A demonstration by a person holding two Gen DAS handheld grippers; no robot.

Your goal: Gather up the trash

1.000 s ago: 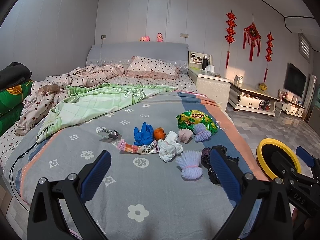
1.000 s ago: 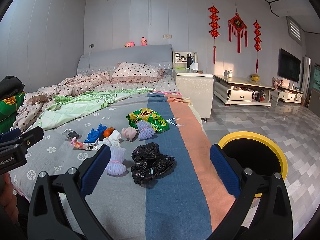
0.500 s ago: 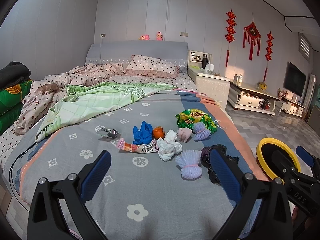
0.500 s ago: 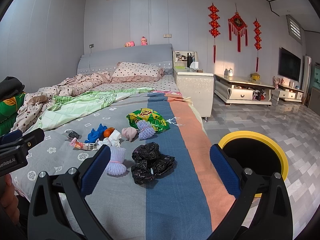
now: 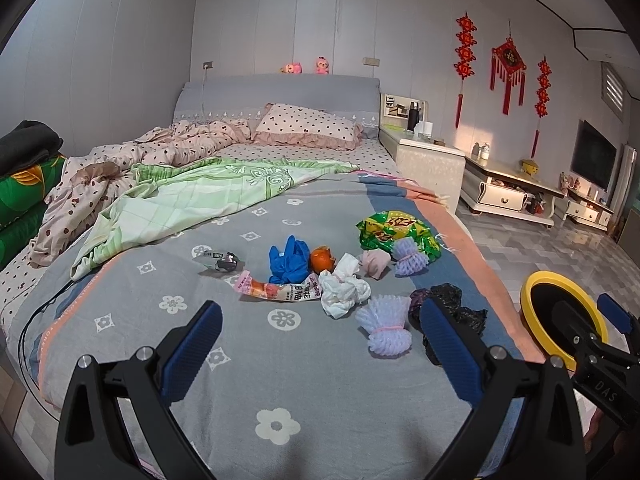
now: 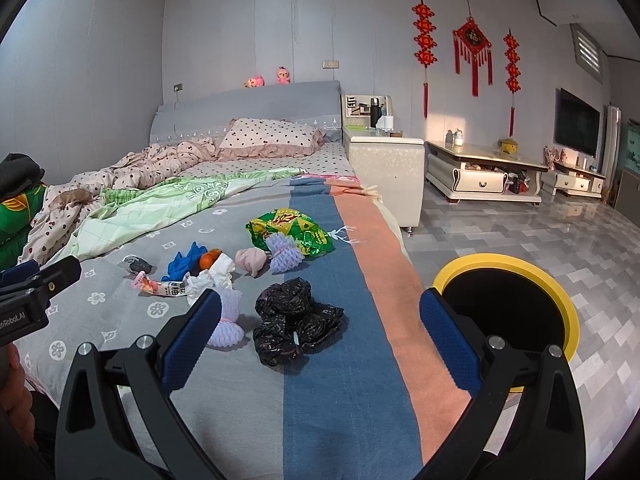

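Observation:
Trash lies scattered on the grey bedspread (image 5: pixel 280 364): a crumpled black bag (image 6: pixel 294 326), a purple foam net (image 5: pixel 386 326), white tissue (image 5: pixel 342 292), a printed wrapper (image 5: pixel 276 291), a blue glove (image 5: pixel 288 260), an orange peel (image 5: pixel 322 260) and a green snack bag (image 5: pixel 396 232). A yellow-rimmed bin (image 6: pixel 508 304) stands on the floor to the right of the bed. My left gripper (image 5: pixel 318 354) hovers open above the foot of the bed, short of the pile. Just before the black bag, my right gripper (image 6: pixel 320 350) hangs open and empty.
Rumpled green and spotted quilts (image 5: pixel 192 196) cover the bed's far left. A white bedside cabinet (image 6: pixel 386 164) and low TV units (image 6: pixel 486 178) line the right wall. Tiled floor (image 6: pixel 520 236) spreads right of the bed. A small dark wrapper (image 5: pixel 226 265) lies left of the glove.
Both views have shifted very slightly; the trash sits a touch lower in the left wrist view. Nothing has been picked up or moved.

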